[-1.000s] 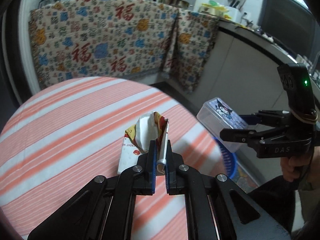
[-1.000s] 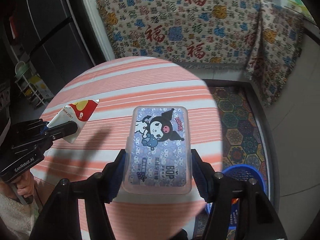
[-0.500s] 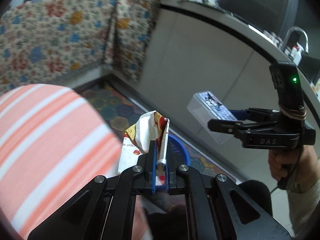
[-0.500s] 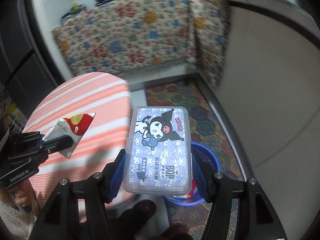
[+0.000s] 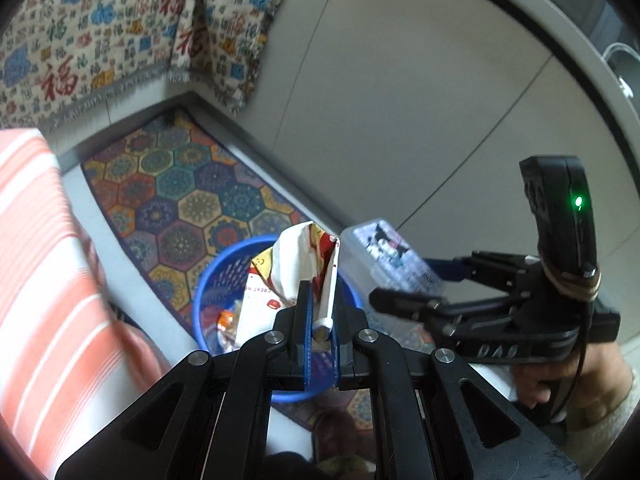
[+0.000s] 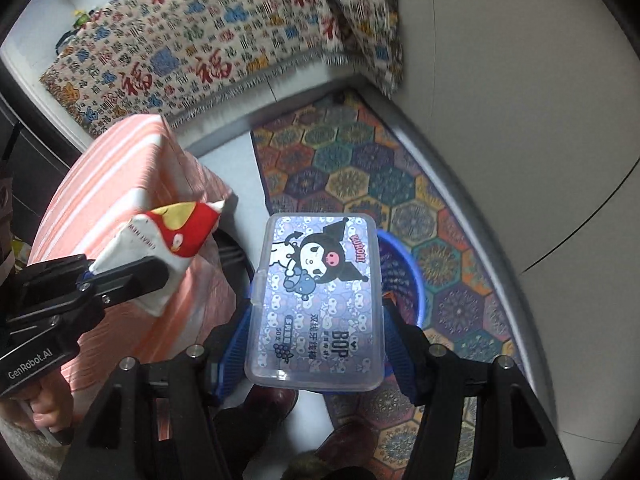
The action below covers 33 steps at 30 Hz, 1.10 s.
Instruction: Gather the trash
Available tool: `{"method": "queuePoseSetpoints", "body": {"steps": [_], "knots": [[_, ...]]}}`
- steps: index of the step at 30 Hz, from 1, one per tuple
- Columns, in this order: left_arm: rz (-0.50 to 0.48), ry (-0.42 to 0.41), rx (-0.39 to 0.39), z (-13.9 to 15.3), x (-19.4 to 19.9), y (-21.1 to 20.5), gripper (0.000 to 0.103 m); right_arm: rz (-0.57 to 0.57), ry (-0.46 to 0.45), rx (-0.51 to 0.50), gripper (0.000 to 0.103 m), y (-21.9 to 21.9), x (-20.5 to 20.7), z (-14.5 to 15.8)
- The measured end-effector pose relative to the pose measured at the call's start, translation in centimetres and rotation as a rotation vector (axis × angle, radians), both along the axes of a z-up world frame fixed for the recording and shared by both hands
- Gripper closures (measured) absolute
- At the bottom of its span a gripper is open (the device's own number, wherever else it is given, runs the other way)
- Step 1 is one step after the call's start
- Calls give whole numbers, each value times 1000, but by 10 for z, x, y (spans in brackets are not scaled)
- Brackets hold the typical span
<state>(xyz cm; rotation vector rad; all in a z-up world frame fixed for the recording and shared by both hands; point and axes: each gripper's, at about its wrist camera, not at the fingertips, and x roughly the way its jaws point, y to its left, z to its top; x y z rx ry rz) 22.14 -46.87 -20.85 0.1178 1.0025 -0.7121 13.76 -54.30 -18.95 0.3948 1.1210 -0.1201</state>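
My left gripper (image 5: pixel 320 312) is shut on a crumpled red, yellow and white wrapper (image 5: pixel 296 268), held above a blue plastic basket (image 5: pixel 208 292) on the floor with some trash inside. My right gripper (image 6: pixel 316 320) is shut on a clear flat plastic box (image 6: pixel 316 300) with a cartoon print, its blue pads pressing both long sides. Part of the blue basket (image 6: pixel 404 268) shows behind the box. In the right wrist view the left gripper (image 6: pixel 120 276) with the wrapper (image 6: pixel 168 240) hangs at the left. In the left wrist view the right gripper (image 5: pixel 404 284) and box (image 5: pixel 384 252) hover at the right.
A round table with an orange striped cloth (image 5: pixel 44 280) stands to the left of the basket. A patterned hexagon rug (image 6: pixel 360 172) covers the floor beside grey cabinet fronts (image 5: pixel 400 100). A printed fabric (image 6: pixel 200 40) hangs at the back. Dark shoes (image 6: pixel 264 404) show at the bottom.
Both grippers have swung away from the tabletop to the right and down, toward the floor. The blue basket now lies under them. Wrapper and box stay gripped.
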Motion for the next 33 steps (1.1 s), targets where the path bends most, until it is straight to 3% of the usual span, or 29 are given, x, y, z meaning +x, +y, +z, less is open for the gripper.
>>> {"method": "queuePoseSetpoints", "body": {"steps": [3,4,5,6,8,10,13,16,20,22,26,33], "knots": [[9,14,21,-14,6,-5,96,27,43,2,40,0,7,-28],[15,18,30,-18,6,-7,89,38,58,2,40,0,10,-36],[17,27,36,-23,9,-9,75,48,73,5,39,0,13,-46],[28,35,44,-28,12,-11,52,58,87,9,39,0,18,-58],[61,31,55,-34,18,-11,32,61,98,9,33,-2,22,-74],[79,25,69,-37,20,-11,30,43,103,22,21,-7,25,-86],[93,9,96,-33,18,-11,22,12,89,41,19,-17,21,-86],[88,-24,91,-13,9,-11,12,-28,54,13,13,-25,8,-64],[57,-84,78,30,-22,-10,1,-86,-4,-38,12,-29,-17,-10],[22,-114,83,50,-46,-12,0,-99,-49,-100,12,-20,-36,25],[70,-220,140,79,-100,-5,0,-131,-78,-206,12,15,-84,85],[146,-265,208,107,-157,19,0,-219,-116,-162,12,69,-159,125]]}}
